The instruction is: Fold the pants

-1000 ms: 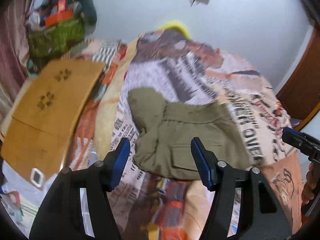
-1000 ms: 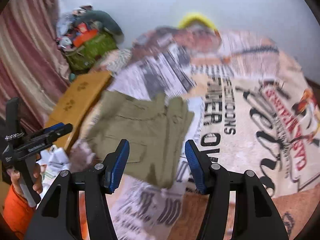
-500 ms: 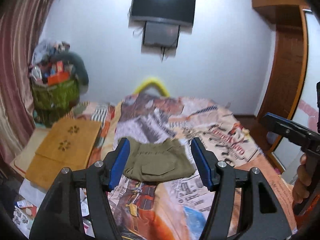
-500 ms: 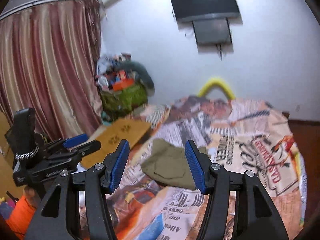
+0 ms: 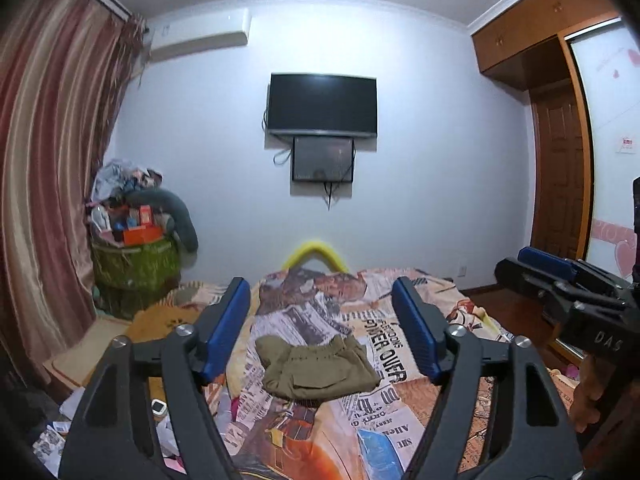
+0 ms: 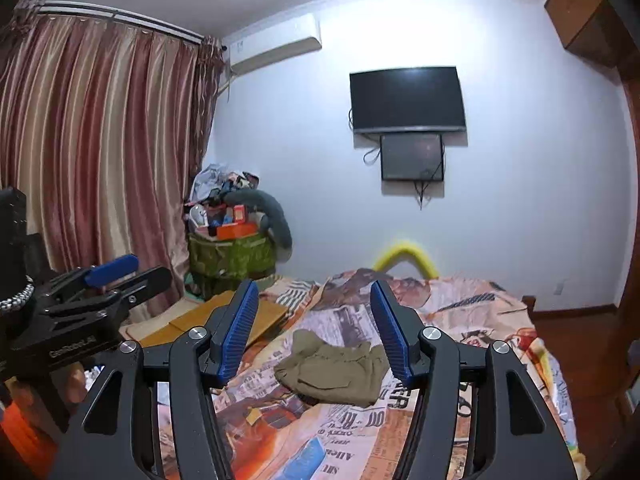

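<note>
We see a black flat-screen television (image 5: 322, 104) mounted on the white wall, a white air conditioner (image 5: 198, 38) near striped red-and-gold curtains (image 6: 96, 152), an overfilled green fabric basket (image 5: 134, 266) in the corner, and a newspaper-print bedspread (image 5: 384, 408) covering the bed.

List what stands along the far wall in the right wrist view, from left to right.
Striped curtain → green basket piled with clutter → yellow foam arch behind the bed → wall-mounted TV, which hangs higher up.
</note>
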